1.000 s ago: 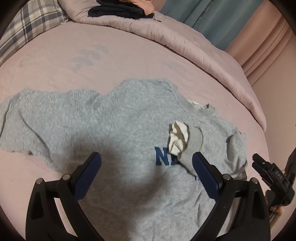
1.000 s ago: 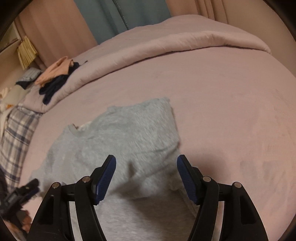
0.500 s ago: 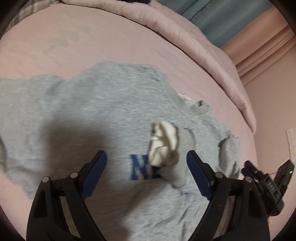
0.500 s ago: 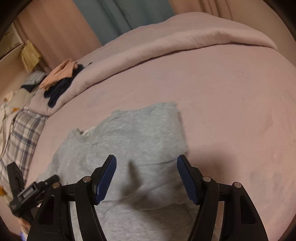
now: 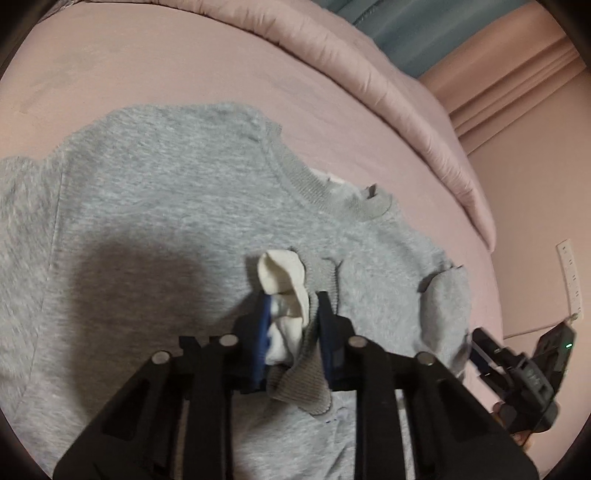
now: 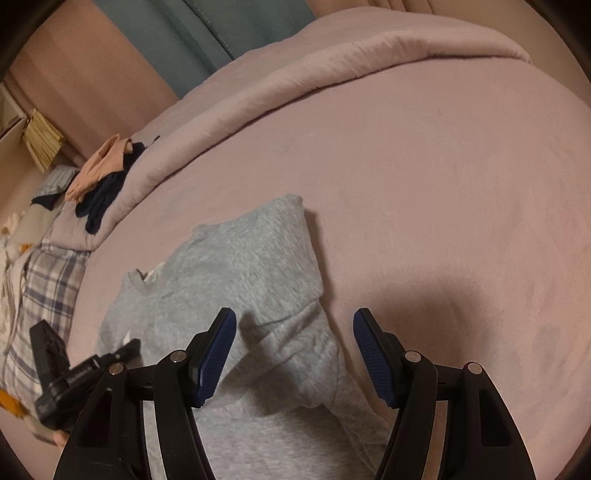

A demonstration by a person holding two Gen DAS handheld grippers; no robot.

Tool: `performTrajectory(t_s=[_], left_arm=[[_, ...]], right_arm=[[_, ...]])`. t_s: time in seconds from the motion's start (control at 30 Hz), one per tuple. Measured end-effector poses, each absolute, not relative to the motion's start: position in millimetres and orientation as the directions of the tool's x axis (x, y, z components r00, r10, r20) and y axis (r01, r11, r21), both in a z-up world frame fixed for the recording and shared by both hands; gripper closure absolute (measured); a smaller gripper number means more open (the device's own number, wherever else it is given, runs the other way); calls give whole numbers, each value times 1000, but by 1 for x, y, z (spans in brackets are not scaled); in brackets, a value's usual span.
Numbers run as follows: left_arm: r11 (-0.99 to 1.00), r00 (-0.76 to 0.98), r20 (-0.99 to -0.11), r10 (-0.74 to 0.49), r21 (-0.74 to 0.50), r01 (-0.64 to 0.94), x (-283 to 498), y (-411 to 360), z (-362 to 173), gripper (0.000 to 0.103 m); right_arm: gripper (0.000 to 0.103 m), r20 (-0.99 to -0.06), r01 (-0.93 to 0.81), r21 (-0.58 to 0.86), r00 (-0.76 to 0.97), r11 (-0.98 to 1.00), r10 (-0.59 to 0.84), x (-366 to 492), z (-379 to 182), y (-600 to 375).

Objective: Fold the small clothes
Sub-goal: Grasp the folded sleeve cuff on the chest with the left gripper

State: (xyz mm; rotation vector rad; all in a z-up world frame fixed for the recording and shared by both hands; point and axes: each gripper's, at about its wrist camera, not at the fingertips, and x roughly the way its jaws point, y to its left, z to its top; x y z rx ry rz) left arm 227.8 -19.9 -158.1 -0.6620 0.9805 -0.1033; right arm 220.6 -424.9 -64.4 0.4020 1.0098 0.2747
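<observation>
The left gripper (image 5: 291, 325) is closing, pinching the grey sweatshirt's ribbed, white-lined cuff (image 5: 295, 295). The right gripper (image 6: 293, 354) stands spread above the sweatshirt's folded sleeve (image 6: 291, 354).

A bedroom in a home. A wide bed covered with a smooth pink sheet (image 6: 424, 206) fills both views, with a puffy pink quilted duvet (image 6: 303, 77) pushed back along its far edge. A blue-and-white checked pillow (image 6: 51, 291) lies at one end. Small folded clothes, peach and navy (image 6: 105, 177), are heaped on the duvet. Behind the bed hang a teal fabric curtain (image 6: 192, 33) and a pink pleated curtain (image 5: 517, 85).
</observation>
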Motion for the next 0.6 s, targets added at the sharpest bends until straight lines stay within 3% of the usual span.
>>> performTrajectory(t_s=[0.1,0.2,0.3,0.47,0.53,0.6], left_arm=[[796,621,-704,-346,-570,-203,218,-12,-138,85],[889,675,-721,-156,-401,-223,202,-10,-108,85],[884,692,-695,-194,-430,-184,199,-6,-105,85],[908,627,-765,-148,-356,-221,206,-7,-130,84],[908,608,-782,-140,-346,-237,206,-7,-141,84],[904,596,-791,-139,-348,-250,207,-5,-149,83]], right_arm=[[37,-764,-45,459,491,887,420,220,-68,-423],[43,-773,-44,451,481,892,414,220,-72,-421],[46,-781,-53,446,465,893,418,220,-76,-416],[47,-801,-75,406,450,911,394,218,-81,-405],[54,-810,-74,381,455,922,371,218,-82,-405],[70,-814,-69,369,458,927,358,219,-85,-408]])
